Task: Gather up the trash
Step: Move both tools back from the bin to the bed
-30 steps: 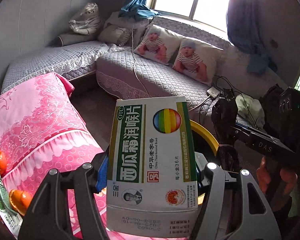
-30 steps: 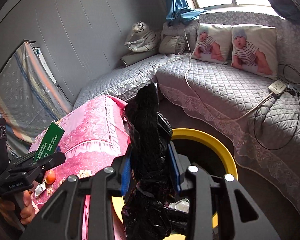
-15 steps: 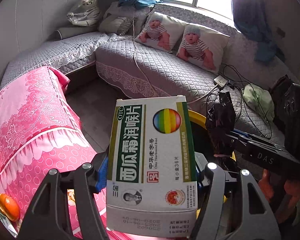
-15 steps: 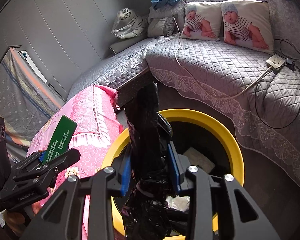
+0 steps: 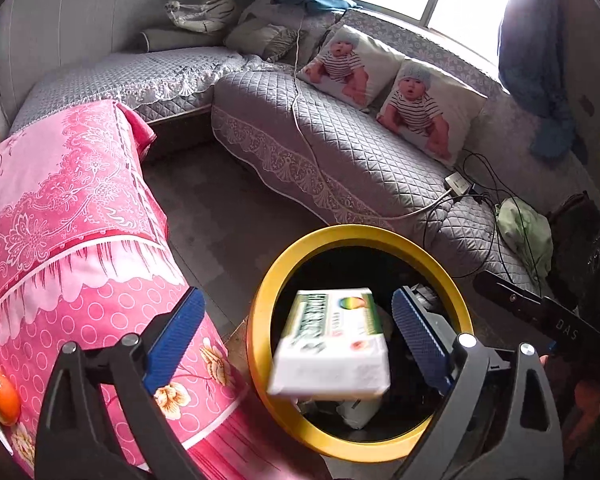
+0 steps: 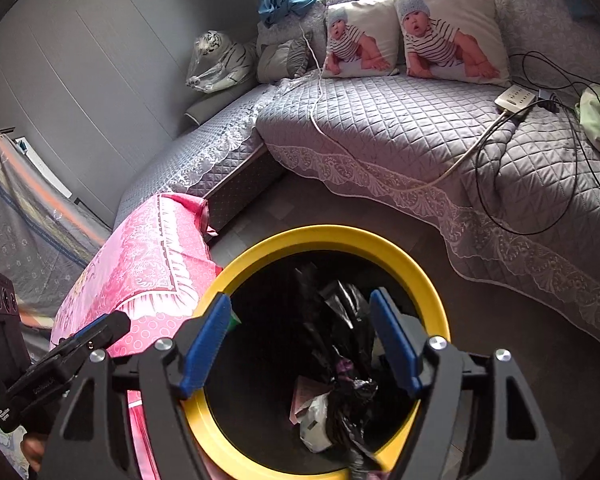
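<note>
Our left gripper [image 5: 296,344] and right gripper [image 6: 300,340] are opening, fingers released; the box [image 5: 332,340] and black bag [image 6: 340,356] drop straight below into the yellow bin [image 5: 260,320].

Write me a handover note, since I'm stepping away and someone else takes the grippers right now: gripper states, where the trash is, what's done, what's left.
Left gripper: jaws opening, medicine box loose between them, dropping into the yellow-rimmed bin.
Right gripper: jaws opening, black plastic bag loose, falling into the bin.
Done: both pieces released over the bin.
Left: check the pink-covered table for more trash; an orange sits there.
</note>
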